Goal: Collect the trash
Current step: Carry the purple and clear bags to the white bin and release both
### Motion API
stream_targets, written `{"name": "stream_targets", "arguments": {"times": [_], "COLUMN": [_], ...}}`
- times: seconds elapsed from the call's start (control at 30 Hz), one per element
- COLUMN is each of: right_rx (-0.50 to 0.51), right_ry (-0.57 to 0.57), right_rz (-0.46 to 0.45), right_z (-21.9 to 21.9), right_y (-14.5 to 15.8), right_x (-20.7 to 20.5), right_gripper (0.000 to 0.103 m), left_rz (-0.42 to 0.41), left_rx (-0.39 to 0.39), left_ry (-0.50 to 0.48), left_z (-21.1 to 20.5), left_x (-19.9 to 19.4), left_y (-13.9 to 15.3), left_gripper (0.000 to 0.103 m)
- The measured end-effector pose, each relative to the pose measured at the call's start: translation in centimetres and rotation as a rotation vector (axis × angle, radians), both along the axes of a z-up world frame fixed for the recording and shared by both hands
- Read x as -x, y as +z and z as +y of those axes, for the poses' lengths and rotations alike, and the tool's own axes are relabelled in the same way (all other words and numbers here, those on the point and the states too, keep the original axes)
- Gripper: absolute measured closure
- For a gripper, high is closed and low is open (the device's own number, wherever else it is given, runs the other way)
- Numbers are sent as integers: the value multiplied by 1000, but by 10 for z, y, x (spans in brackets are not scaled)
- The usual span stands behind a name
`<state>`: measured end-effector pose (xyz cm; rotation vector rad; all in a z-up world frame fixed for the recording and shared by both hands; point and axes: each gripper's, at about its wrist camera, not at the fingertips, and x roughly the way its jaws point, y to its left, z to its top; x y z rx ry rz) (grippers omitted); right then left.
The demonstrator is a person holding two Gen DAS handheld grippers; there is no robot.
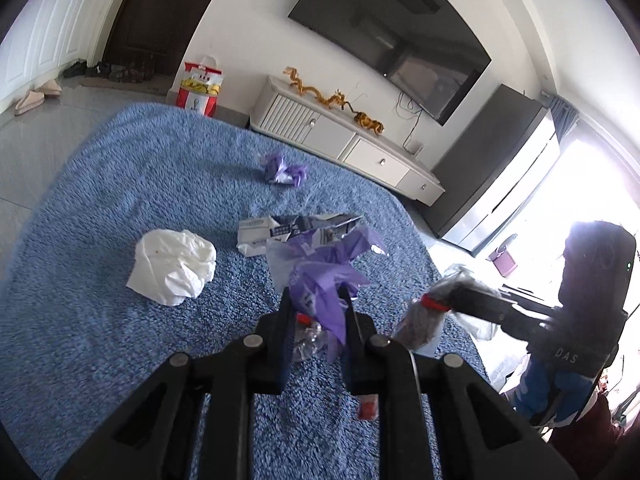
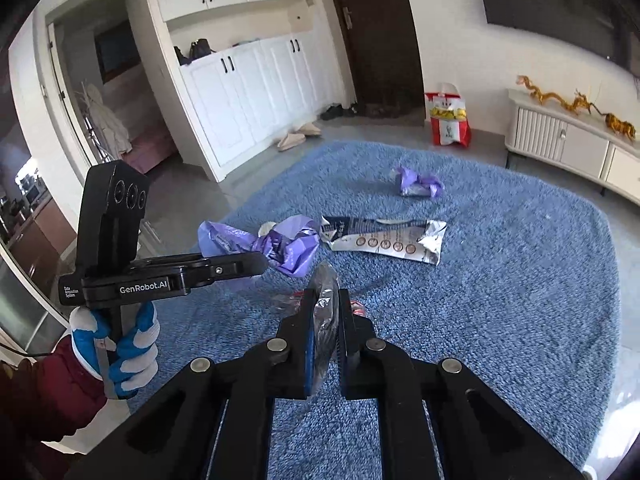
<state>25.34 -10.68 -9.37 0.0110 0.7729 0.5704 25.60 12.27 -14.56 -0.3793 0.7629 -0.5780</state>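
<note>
Left gripper point(image 1: 316, 300) was clamped on a purple wrapper point(image 1: 320, 276), right gripper point(image 2: 325, 300) pinched on a clear plastic bag point(image 2: 326, 304), both above the blue rug point(image 1: 120, 320). Light, crinkly, slippery film; best gripped on bunched folds.

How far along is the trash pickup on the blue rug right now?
No piece looks binned yet; no bin is in view. In hand: the left gripper is shut on a purple wrapper, and the right gripper is shut on a clear plastic bag. Left on the blue rug: the white crumpled tissue, the flattened silver packet and the small purple wad.
</note>
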Motion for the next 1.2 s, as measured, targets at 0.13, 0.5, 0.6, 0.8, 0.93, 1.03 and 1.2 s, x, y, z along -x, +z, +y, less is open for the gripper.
{"name": "stream_targets", "arguments": {"times": [0.13, 0.5, 0.6, 0.8, 0.93, 1.03, 1.2], "right_rx": [-3, -33, -46, -72, -71, -63, -36], "right_ry": [-29, -163, -223, -365, -477, -553, -689], "right_rz": [-48, -205, -240, -289, -307, -309, -295], "right_z": [-11, -72, -100, -165, -209, -237, -283], "right_y": [19, 77, 86, 96, 97, 92, 77], "right_x": [15, 69, 86, 121, 148, 166, 197], "right_gripper": [95, 95, 95, 95, 94, 95, 95], "left_rz": [-40, -153, -172, -208, -224, -230, -232], "left_rx": [-4, -28, -40, -64, -82, -96, -119], "left_ry": [14, 35, 15, -68, -145, -216, -346], "left_z": [9, 15, 3, -44, -86, -124, -192], "left_x": [15, 52, 57, 65, 69, 72, 81], "left_y": [16, 67, 76, 97, 105, 109, 108], "left_gripper": [86, 86, 86, 86, 86, 86, 86]}}
